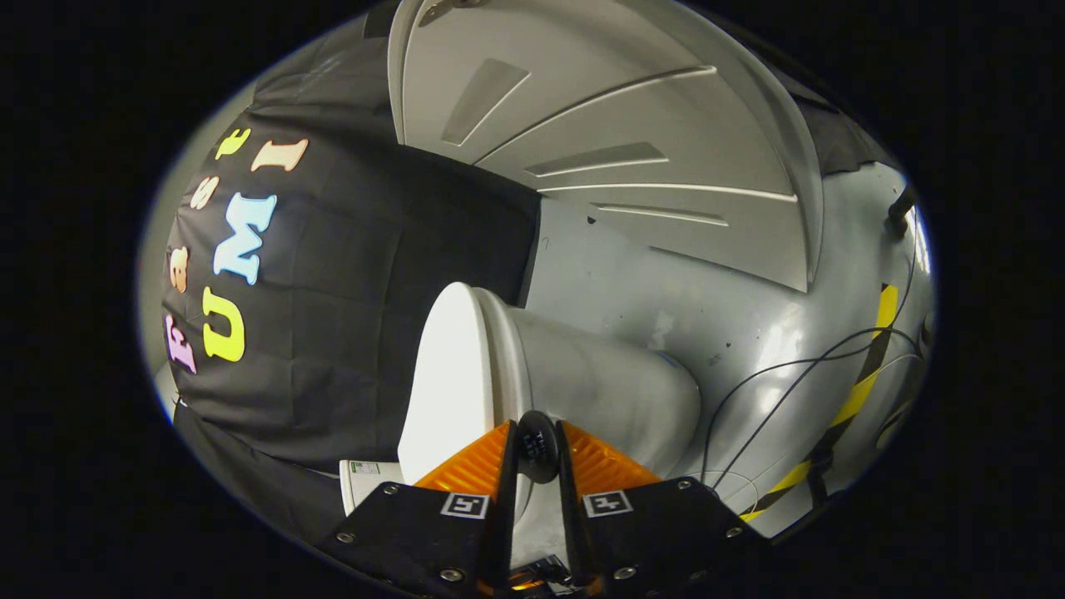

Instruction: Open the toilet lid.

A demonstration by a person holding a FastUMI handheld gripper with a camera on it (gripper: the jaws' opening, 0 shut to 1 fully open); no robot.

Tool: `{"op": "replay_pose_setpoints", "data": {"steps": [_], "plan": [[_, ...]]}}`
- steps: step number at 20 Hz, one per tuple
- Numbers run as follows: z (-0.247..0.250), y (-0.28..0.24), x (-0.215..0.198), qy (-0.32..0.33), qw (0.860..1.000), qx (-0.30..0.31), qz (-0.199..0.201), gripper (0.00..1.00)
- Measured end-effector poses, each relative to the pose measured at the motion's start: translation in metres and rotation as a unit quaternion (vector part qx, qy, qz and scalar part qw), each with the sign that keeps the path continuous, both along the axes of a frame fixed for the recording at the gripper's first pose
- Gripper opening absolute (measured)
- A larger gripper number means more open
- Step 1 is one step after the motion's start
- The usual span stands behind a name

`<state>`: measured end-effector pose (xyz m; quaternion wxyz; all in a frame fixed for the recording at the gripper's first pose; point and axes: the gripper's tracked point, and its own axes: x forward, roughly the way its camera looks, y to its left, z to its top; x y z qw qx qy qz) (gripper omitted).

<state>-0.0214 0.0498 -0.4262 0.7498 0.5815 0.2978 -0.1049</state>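
Between my fingers (537, 445) sits a dark knob (537, 447) at the toilet lid (445, 374) rim; my gripper seems clenched on it, and the lid looks unraised, lifting still ahead

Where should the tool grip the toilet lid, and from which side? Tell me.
Grip the black knob on the toilet lid rim, coming at it edge-on from the front. The knob juts from the thin rim, and the tool clamps it from both sides.
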Motion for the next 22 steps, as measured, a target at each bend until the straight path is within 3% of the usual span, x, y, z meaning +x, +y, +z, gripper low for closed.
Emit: {"op": "replay_pose_setpoints", "data": {"steps": [4,7,9,18,22], "plan": [[0.006,0.0,0.001,-0.01,0.998,-0.046,0.046,0.17],[0.013,-0.001,-0.002,0.003,0.998,-0.054,0.041,0.04],[0.012,0.0,-0.002,0.018,0.997,-0.063,0.039,0.0],[0.056,-0.001,0.001,0.014,0.994,-0.108,0.029,0.0],[0.086,0.002,0.005,-0.004,0.985,-0.162,0.058,0.0]]}}
